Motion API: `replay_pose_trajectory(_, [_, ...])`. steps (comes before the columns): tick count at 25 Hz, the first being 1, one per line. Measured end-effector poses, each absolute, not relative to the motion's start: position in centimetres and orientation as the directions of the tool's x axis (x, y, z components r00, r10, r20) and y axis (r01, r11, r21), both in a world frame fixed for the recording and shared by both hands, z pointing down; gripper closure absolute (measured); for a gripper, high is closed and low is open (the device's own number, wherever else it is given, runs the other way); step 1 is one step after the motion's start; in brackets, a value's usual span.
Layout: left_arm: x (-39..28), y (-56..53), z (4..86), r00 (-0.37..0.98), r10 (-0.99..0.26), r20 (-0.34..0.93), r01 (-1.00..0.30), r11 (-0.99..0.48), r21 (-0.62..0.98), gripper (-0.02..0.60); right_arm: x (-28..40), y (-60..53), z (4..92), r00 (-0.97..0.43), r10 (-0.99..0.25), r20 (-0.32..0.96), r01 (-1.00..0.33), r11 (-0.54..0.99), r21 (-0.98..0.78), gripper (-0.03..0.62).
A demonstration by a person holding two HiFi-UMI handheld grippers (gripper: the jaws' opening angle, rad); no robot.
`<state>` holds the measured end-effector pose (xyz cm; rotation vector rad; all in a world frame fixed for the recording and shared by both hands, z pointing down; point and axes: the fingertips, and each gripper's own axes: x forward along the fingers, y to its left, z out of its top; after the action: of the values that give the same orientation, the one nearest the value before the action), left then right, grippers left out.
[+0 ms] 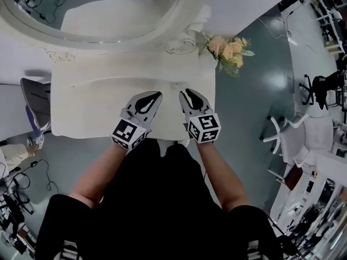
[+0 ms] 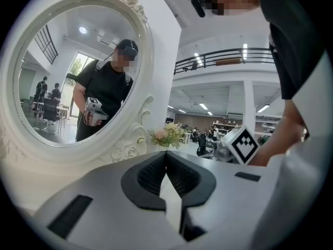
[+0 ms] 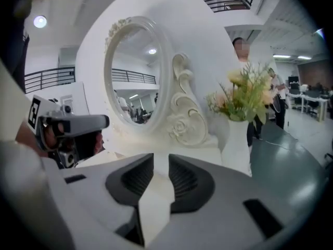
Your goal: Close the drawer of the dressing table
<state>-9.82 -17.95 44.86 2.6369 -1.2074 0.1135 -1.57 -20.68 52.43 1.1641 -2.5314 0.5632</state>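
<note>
The white dressing table (image 1: 92,110) stands in front of me, with its oval mirror (image 1: 108,10) at the back. No drawer front shows; my body covers the table's front edge. My left gripper (image 1: 158,94) hovers over the front of the tabletop. In the left gripper view its tips (image 2: 166,153) touch and hold nothing. My right gripper (image 1: 186,92) hangs beside it, a short way to the right. The right gripper view shows a narrow gap between its jaws (image 3: 161,158) with nothing in it. Both point toward the mirror (image 3: 136,74).
A white vase of flowers (image 1: 227,50) stands at the table's back right corner, close ahead of the right gripper (image 3: 237,139). A chair (image 1: 31,112) is at the table's left. A white office chair (image 1: 295,140) and desks stand on the grey floor to the right.
</note>
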Motion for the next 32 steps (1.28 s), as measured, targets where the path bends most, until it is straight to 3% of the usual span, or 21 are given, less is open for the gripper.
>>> replay_pose_trajectory(11, [-7.4,-15.4,37.5,0.632,-0.769,0.097,-0.773,-0.620,0.134,0.586,-0.2,-16.3,39.4,-0.747,-0.636,0.195,-0.663,0.736,-0.136,0.583])
replay_pose_trajectory(22, [-5.6,-13.3,32.7,0.646,-0.762,0.033,-0.761,-0.641,0.100,0.586,-0.1,-13.3,32.9,-0.804,-0.585,0.111,-0.592,0.804,-0.050,0.591])
replay_pose_trajectory(32, [-5.8,-12.8,31.8,0.638,-0.768,0.052,-0.769,-0.634,0.076,0.586,-1.1,-12.5,31.2,-0.820,-0.567,0.084,-0.570,0.821,-0.024,0.592])
